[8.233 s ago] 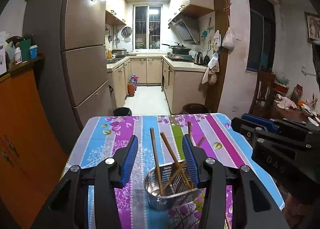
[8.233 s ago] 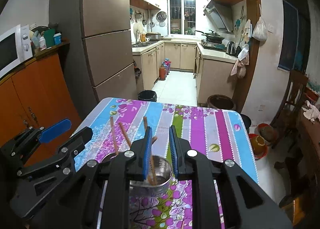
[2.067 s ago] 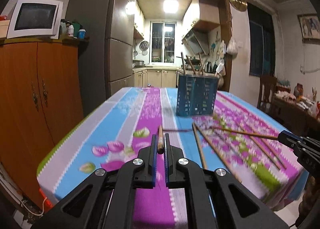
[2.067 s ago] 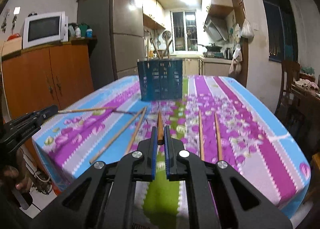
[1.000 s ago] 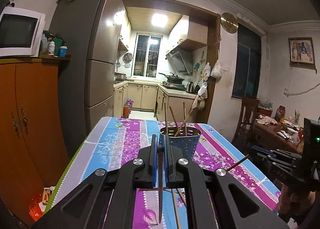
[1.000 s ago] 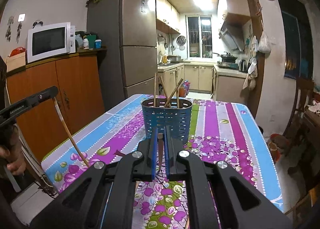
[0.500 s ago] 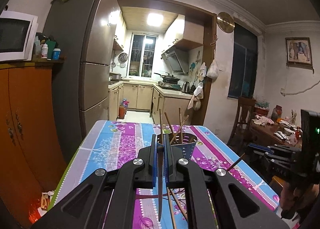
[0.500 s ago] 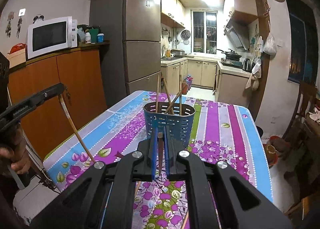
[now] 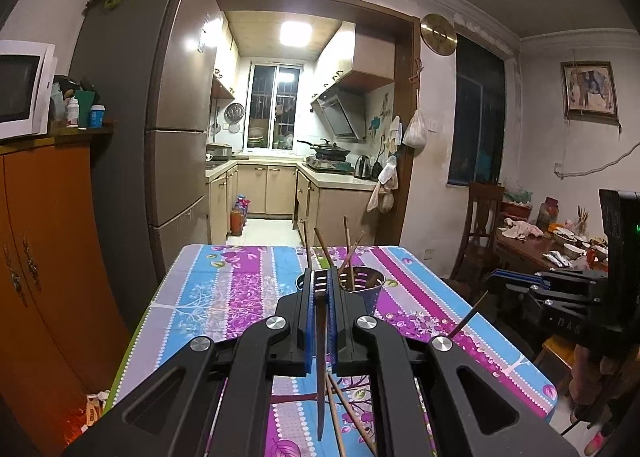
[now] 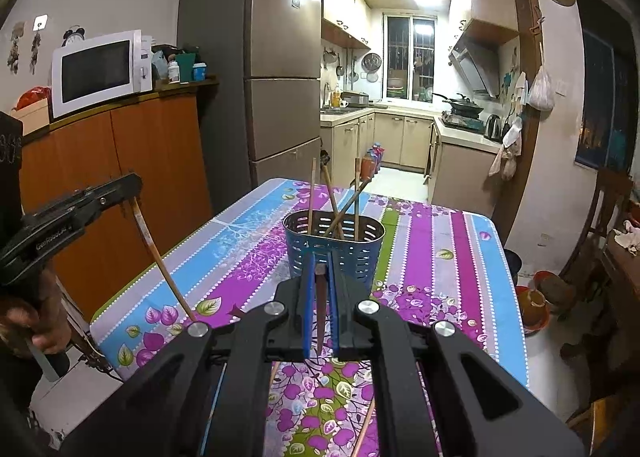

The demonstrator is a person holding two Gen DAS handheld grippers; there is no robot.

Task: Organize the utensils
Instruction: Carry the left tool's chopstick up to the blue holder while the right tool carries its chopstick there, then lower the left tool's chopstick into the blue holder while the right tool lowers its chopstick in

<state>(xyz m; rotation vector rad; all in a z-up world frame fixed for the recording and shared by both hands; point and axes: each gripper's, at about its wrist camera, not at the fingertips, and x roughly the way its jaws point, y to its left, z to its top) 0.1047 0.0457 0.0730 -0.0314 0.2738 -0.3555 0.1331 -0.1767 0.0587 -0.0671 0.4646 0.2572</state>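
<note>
Clearly, slim dark-tipped wooden chopstick [image 9: 321, 369], pointing down.

left wrist: above table [image 9: 240, 289], facing kitchen | right wrist: same | shared: holder [image 10: 334, 243]

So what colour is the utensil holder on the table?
Blue, with slotted perforations; the utensil holder shows best in the right wrist view.

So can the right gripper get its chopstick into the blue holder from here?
Probably yes: the right gripper holds its chopstick just short of the blue holder, whose open top has room beside four chopsticks.
</note>
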